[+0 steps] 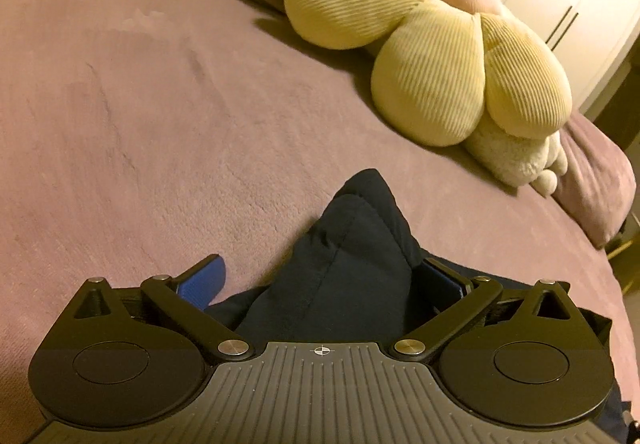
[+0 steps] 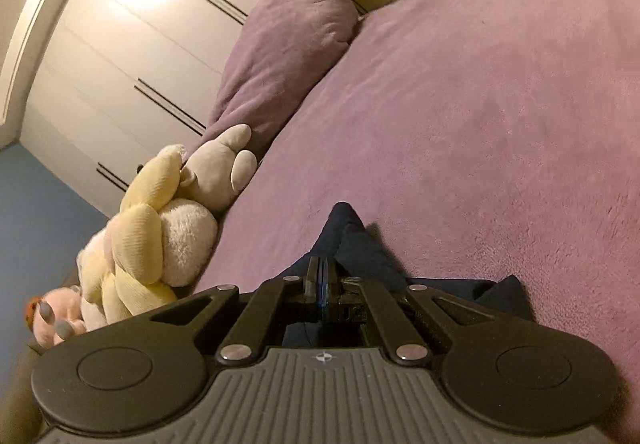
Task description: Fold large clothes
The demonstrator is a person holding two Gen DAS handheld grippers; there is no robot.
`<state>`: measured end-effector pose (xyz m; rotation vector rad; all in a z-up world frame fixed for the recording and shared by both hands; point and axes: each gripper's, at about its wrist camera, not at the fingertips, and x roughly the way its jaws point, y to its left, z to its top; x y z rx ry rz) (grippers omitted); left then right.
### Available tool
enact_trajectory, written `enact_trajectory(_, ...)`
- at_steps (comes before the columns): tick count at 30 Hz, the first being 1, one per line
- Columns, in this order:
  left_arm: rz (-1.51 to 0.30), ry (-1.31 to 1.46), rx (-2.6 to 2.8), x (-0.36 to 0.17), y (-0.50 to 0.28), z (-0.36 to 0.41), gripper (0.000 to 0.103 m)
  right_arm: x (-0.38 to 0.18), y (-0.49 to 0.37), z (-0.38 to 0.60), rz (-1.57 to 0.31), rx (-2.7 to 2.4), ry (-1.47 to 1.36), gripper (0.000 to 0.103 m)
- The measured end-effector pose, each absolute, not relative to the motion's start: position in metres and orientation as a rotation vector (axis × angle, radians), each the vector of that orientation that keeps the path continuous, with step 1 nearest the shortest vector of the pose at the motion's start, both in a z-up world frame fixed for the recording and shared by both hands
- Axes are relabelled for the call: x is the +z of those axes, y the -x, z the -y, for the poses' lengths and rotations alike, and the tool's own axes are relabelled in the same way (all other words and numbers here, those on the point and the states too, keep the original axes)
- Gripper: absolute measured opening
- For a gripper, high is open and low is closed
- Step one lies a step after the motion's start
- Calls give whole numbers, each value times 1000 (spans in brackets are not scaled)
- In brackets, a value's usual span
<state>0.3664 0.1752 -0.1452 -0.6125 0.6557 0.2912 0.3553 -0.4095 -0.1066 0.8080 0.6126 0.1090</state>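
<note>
While a mauve blanket (image 1: 140, 103) covers the whole bed, a yellow flower cushion (image 1: 420, 55) and pale plush toys (image 2: 188, 240) line its far edge beside a white wardrobe (image 2: 132, 35). The dark navy garment (image 1: 344, 264) lies bunched on the blanket at the near edge, directly under both tools. The left gripper (image 1: 324, 276) stands spread, a peak of cloth rising between its blue pads without being pressed. The right gripper (image 2: 322, 284) is pressed together, pinching a thin fold of the same garment. Lifting now risks a lopsided fold, since only one side is actually held and the loose side could slide free.
</note>
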Motion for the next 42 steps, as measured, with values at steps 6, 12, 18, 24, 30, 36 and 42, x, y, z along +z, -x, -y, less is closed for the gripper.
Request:
enact_trajectory(6,-692,623,304,-125,-345,-176,103,-94,-357,400,-644,30,-778,0)
enact_trajectory(12,-619,519,331,-117,-271,-177,103,-55,-297,386,-547,-62,-635,29)
enact_trajectory(18,-671,583,329,-107,-244,-196,103,-56,-266,403,-580,-161,-660,31)
enact_trajectory(24,-783,681,63,-109,-202,-213,103,-9,-235,360,-640,-230,-338,37)
enact_trajectory(30,-815,944,-105,-126,-197,-233,103,15,-178,309,-652,-38,-277,43)
enact_trajectory(36,-828,1037,-171,-142,-215,-238,103,8,-185,254,-745,161,-309,39)
enact_trajectory(42,-841,1049,-229,-146,-226,-234,62,-8,-185,201,-772,247,-275,35)
